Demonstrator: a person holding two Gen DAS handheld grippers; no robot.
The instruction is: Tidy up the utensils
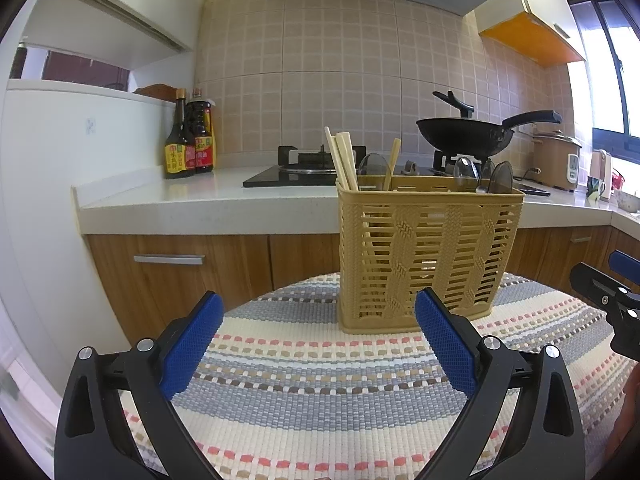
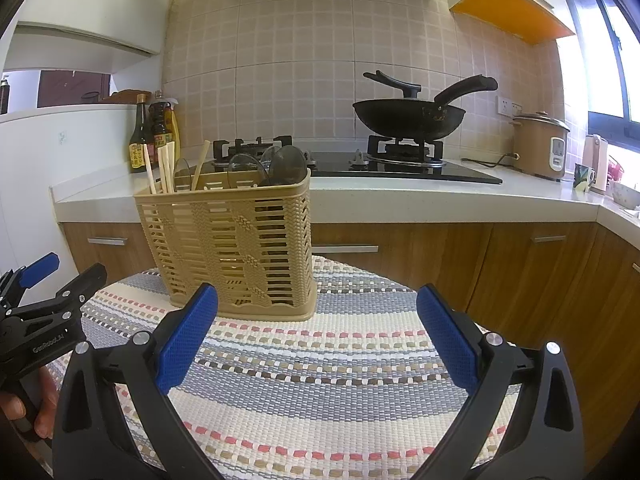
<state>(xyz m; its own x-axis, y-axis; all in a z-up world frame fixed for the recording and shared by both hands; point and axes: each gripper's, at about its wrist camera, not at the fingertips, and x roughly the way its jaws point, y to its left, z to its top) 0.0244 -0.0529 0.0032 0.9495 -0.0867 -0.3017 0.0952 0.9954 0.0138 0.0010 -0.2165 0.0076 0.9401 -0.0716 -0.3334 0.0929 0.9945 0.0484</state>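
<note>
While hovering over mat (image 1: 304,380), left gripper (image 1: 318,340), right gripper (image 2: 316,336): jaws wide, empty.

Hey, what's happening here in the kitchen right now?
A person holds two tools over a striped woven mat. Both the left tool and right tool are open and empty. A tan utensil basket stands on the mat with chopsticks and spoons upright inside. Nothing is being handled.
</note>
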